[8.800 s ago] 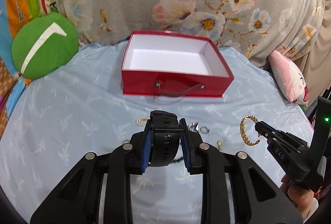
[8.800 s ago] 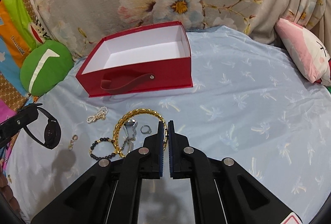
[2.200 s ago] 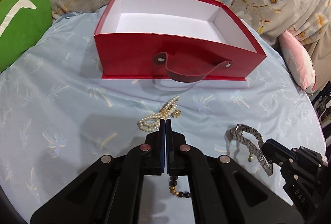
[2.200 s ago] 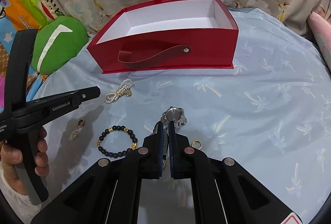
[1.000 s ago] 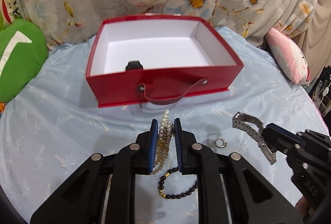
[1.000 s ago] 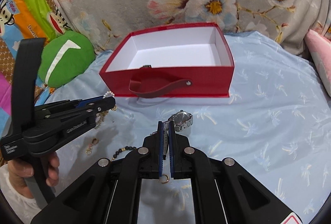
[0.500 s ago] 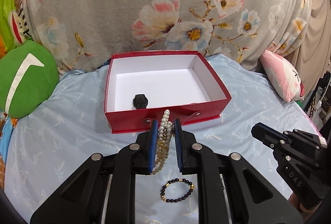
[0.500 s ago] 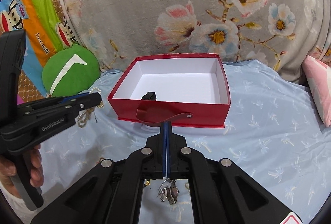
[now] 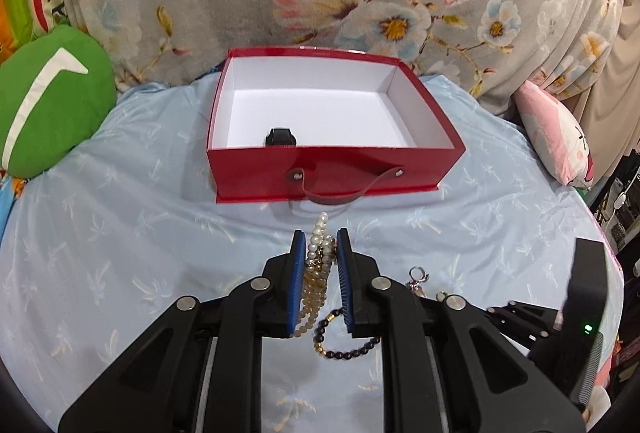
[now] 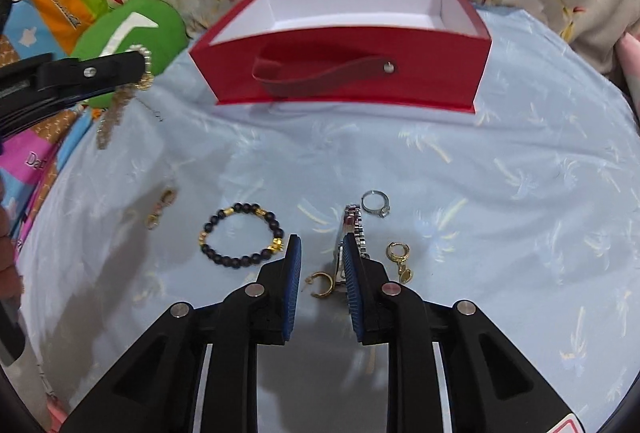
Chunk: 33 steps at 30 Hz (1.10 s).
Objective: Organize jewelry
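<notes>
1. The left gripper (image 9: 321, 247), low centre of its view, is clamped on the pearl strand (image 9: 317, 265); carry it above the red box (image 9: 332, 163) wall before letting go, dropping it beside the black watch (image 9: 281, 137).
2. The right gripper (image 10: 320, 253), bottom centre, is opening; the silver watch (image 10: 352, 229) lies against its right pad, unpinched on the blue sheet (image 10: 500, 193).
3. Centre both pads on the watch band, avoiding the gold hoop (image 10: 322, 283) between them.
</notes>
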Available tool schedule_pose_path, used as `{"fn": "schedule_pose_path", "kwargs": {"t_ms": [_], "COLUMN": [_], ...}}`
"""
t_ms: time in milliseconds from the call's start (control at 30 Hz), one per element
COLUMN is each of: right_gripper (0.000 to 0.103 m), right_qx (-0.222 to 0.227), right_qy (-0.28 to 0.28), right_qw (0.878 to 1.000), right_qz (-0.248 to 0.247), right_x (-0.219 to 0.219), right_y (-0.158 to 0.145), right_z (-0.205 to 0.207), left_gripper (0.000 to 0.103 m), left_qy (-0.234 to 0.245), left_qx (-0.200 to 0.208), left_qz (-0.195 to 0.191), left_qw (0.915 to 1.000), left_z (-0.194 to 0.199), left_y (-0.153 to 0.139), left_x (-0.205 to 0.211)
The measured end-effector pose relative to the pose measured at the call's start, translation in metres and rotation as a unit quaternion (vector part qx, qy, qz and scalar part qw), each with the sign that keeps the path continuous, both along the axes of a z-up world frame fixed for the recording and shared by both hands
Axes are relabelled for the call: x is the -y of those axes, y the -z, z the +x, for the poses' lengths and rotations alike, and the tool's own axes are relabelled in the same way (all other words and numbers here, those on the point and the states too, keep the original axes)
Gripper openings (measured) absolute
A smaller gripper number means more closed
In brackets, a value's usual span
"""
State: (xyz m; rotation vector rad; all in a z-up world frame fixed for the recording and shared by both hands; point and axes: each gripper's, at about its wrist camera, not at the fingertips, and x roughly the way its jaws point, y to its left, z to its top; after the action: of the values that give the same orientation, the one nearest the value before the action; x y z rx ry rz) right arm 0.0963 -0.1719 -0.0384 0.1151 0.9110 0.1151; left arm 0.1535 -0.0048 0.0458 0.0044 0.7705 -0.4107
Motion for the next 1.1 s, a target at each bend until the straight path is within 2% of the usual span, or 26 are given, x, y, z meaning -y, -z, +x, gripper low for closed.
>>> {"fn": "schedule_pose_path", "kwargs": {"t_ms": [233,333,433,533,733,1100], "right_gripper": [0.021,0.021,0.011,0.010,0.010,0.010], "right_qx": [-0.010,-0.020,-0.021,-0.014,0.038,0.123], "right_qy": [0.007,0.011,0.016,0.022,0.027,0.014], "right_qw": [0.999,0.999,0.999,1.000,0.999,0.992], "right_qz": [-0.030,-0.027,-0.025,-0.012,-0.003,0.002], "right_x": [-0.005,0.000,0.004,0.008,0.011,0.015], "right_y": [0.016,0.021,0.025,0.020,-0.018,-0.097], "right_z": [0.017,0.021,0.021,0.019,0.006,0.005], "left_gripper": [0.015,0.015,0.015,0.015,0.015,0.015], "left_qy": [-0.002,-0.003,-0.002,-0.002,0.000,0.003], "left_qx": [-0.011,-0.013,-0.013,-0.014,-0.006,0.034], "left_qz": [0.003,0.002,0.002,0.002,0.002,-0.002], "left_qw": [0.9999,0.9999,0.9999,0.9999,1.0000,0.9994], "left_z": [0.002,0.003,0.003,0.003,0.000,0.002], "left_y": [0.010,0.011,0.012,0.012,0.007,-0.033], "left_x": [-0.003,-0.003,-0.003,-0.003,-0.001,0.004]}}
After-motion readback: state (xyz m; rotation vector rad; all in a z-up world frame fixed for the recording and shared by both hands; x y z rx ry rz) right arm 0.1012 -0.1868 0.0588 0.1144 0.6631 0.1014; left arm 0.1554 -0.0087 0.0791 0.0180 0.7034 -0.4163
